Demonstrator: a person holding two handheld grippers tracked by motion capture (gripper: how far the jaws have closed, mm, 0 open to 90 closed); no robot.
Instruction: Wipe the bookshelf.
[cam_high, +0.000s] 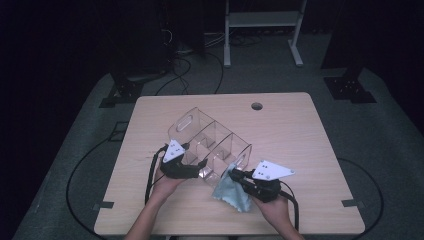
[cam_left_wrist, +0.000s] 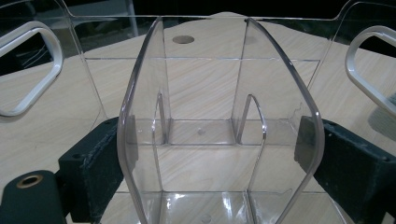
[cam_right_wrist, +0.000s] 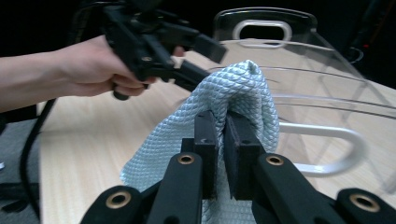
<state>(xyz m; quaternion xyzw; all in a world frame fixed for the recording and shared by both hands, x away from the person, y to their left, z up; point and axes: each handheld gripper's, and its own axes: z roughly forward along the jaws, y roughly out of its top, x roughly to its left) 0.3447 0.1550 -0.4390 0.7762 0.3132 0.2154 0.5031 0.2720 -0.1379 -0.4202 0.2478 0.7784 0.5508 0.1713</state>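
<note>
My left tongs (cam_high: 200, 166) pinch the clear box (cam_high: 210, 140) by its two middle walls. It is stiff, light and slippery. My right tongs (cam_high: 235, 173) squeeze the soft cloth (cam_high: 231, 192) by a fold, touching the box's end.

The cloth (cam_right_wrist: 238, 93) was pale blue with a tiny diamond pattern all over. The box (cam_high: 212, 140) was see-through, with whitish rims round its handle holes. The desk (cam_high: 295, 135) was light wood with thin grain lines. Both tongs (cam_high: 204, 164) (cam_high: 235, 173) were black. The floor was grey.
</note>
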